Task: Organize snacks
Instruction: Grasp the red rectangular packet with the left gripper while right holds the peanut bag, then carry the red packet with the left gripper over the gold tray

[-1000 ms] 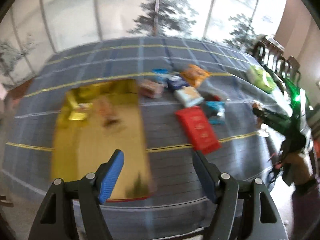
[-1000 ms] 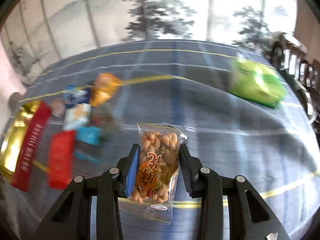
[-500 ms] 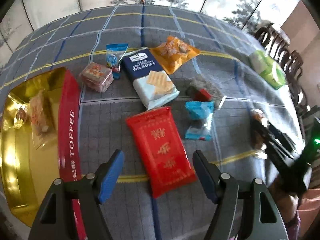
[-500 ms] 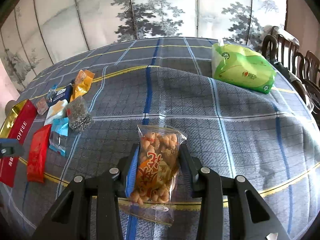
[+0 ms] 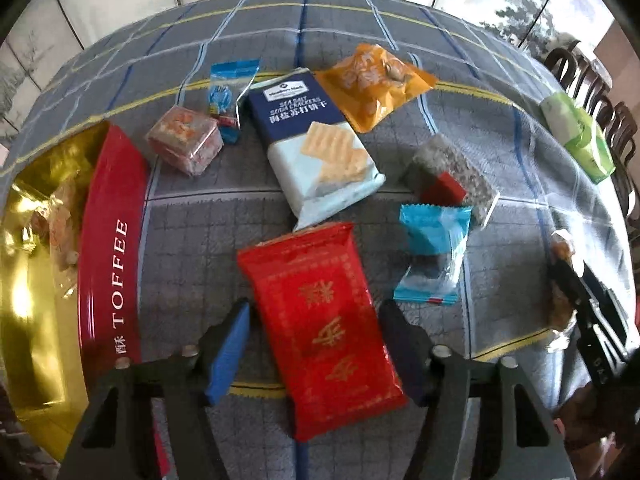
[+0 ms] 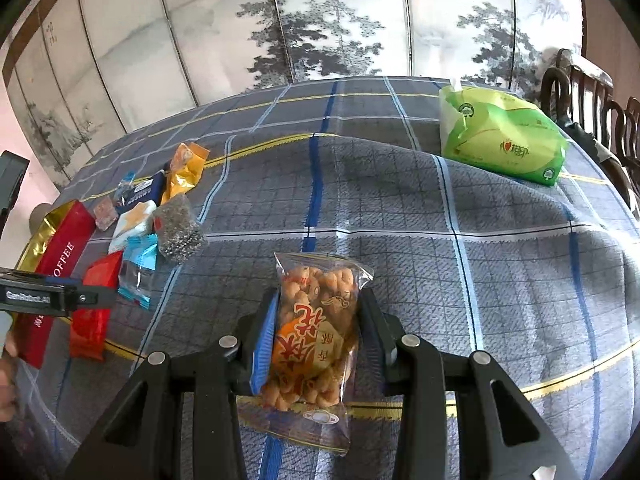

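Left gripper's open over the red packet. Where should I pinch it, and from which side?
Come straight down with the left gripper and close across the red packet's long edges at mid-length. It lies flat, its long axis running roughly between the open fingers.

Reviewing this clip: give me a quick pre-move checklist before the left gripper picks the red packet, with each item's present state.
1. Left gripper open: ok.
2. Red packet lies between its fingers: ok.
3. Fingers down at the packet's level: cannot tell.
4. Blue wrapper apart from the red packet: ok.
5. Right gripper shut on the twist snack bag: ok.
6. Toffee tin open, with room inside: ok.
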Available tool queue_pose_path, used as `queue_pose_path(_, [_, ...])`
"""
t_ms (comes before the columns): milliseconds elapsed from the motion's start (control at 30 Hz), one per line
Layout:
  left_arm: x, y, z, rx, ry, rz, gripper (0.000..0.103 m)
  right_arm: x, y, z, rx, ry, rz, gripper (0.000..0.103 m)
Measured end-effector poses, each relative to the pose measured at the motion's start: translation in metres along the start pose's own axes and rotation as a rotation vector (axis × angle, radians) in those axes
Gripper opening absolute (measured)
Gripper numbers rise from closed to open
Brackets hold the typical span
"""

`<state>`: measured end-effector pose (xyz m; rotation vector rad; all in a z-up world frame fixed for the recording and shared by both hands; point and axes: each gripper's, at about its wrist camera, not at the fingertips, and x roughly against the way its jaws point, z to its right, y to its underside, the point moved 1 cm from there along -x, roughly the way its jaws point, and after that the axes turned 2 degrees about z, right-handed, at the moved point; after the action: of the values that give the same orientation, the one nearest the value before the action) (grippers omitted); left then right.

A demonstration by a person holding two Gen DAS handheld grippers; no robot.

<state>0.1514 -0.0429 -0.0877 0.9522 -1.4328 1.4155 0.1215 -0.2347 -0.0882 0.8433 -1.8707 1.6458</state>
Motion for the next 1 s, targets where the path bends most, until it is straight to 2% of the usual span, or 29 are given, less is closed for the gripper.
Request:
queue_pose_path(33, [0.001, 0.001, 0.001, -0.003, -0.023, 0.013, 0.048, 0.0, 0.0, 0.001, -0.004, -0.003, 0.0, 0.036])
queue_pose_path(100, [0.003, 0.003, 0.001, 0.007, -0.036, 0.03, 0.047, 0.0, 0.0, 0.002, -0.014, -0.009, 0.0, 0.036])
queue_pose_path(200, [0.008, 0.008, 0.009, -0.036, -0.062, 0.065, 0.045, -0.001, 0.0, 0.002, -0.022, -0.011, -0.002, 0.036])
queue_pose_path(300, [0.018, 0.017, 0.01, -0.032, -0.02, 0.072, 0.045, -0.001, 0.0, 0.003, -0.028, -0.009, -0.004, 0.036])
queue_pose_path(767, [0.083, 0.04, -0.003, -0.026, -0.017, 0.201, 0.045, -0.008, -0.002, -0.005, -0.016, 0.028, -0.024, 0.036])
queue_pose_path(1000, [0.113, 0.044, -0.023, -0.006, -0.032, 0.259, 0.045, -0.008, -0.002, -0.006, -0.014, 0.034, -0.025, 0.036])
